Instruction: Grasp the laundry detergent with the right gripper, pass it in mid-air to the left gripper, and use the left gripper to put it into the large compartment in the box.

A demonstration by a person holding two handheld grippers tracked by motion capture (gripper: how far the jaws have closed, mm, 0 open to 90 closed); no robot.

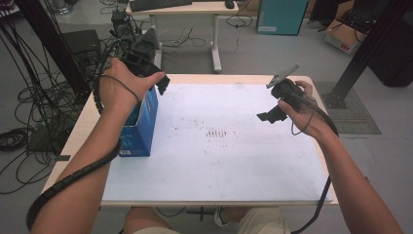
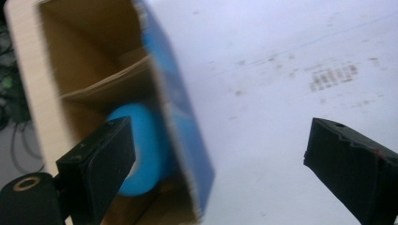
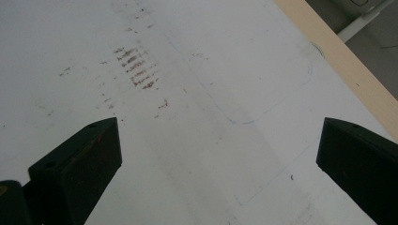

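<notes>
Nearest, at nine o'clock on the worktop (image 1: 219,165): open blue box (image 1: 141,126), blue ball (image 2: 141,150) inside. Directly above its mouth, left hand-held gripper (image 1: 158,80), jaws apart, nearer. Farther off at three o'clock, right hand-held gripper (image 1: 275,107), jaws apart, empty.

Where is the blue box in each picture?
High view: the blue box stands at the table's left edge, under the left gripper.
Left gripper view: at left, open, a blue round thing inside.
Right gripper view: not in it.
Shared landmark: the brown smudge marks on the white sheet.
</notes>
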